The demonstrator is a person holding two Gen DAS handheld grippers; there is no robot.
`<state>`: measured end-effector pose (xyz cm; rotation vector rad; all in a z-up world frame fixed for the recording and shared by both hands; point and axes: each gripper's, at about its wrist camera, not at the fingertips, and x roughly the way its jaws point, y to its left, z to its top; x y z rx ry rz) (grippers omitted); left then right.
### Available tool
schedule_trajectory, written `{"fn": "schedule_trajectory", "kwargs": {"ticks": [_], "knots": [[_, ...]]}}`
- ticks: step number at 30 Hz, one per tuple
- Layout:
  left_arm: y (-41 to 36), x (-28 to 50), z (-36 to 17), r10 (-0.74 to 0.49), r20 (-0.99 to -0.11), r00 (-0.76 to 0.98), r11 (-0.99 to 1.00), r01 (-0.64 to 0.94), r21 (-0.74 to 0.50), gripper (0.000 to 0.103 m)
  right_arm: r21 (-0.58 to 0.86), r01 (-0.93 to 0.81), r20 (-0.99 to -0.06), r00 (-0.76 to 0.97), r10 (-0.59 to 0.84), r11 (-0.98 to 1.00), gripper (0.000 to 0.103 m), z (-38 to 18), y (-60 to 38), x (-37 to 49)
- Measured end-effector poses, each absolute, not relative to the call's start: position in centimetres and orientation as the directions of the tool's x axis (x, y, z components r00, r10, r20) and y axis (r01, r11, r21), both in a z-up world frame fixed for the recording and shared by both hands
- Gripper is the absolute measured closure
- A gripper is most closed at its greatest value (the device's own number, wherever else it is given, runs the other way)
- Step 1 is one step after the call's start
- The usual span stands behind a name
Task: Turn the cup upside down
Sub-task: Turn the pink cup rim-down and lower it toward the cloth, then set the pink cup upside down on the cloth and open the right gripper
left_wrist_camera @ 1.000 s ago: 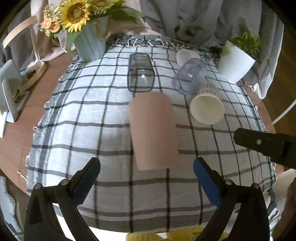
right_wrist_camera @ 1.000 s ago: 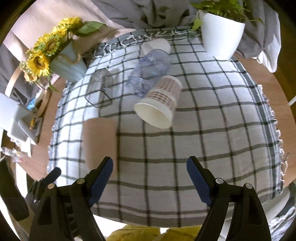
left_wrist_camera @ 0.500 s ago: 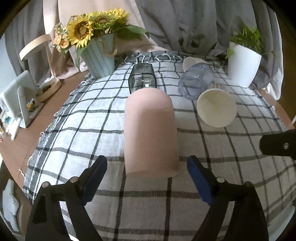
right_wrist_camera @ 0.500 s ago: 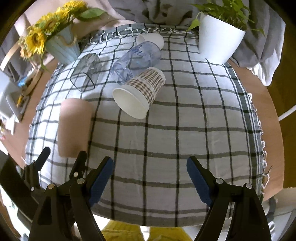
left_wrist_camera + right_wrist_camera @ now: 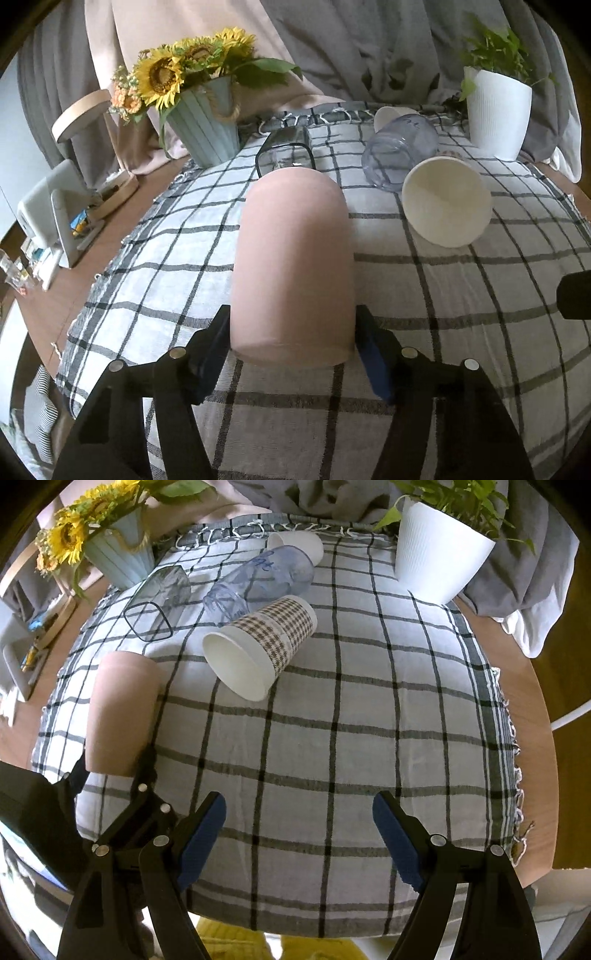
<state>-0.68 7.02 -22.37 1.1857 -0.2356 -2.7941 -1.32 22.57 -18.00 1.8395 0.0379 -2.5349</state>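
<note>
Pink cup [image 5: 291, 258] lies lengthwise pointing away, left gripper [image 5: 291, 354] jaws clamping it; right gripper [image 5: 299, 834] jaws wide, empty.

soft even daylight, faint shadows, sharp centre, heavy fisheye edge distortion

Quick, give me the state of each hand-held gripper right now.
Left hand-held gripper: closed on the pink cup.
Right hand-held gripper: open, holding nothing.

I can't see the pink cup [image 5: 291, 258]'s mouth or whether the left gripper [image 5: 291, 345]'s pads touch it. The right gripper [image 5: 576, 297] is cut off by the frame edge.
</note>
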Motion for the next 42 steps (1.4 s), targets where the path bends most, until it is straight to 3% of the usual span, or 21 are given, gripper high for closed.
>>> {"fn": "schedule_trajectory", "kwargs": {"ticks": [17, 42], "knots": [[5.8, -0.2, -17.6, -0.107, -0.684, -0.721, -0.988, 0.002, 0.152, 0.039, 0.053, 0.039, -0.932, -0.357, -0.063, -0.998, 0.021, -16.4, 22.1, -1.9], [3.4, -6.0, -16.5, -0.026, -0.715, -0.698, -0.999, -0.006, 0.041, 0.042, 0.093, -0.015, -0.895, -0.44, -0.077, -0.996, 0.021, -13.6, 21.0, -3.3]]}}
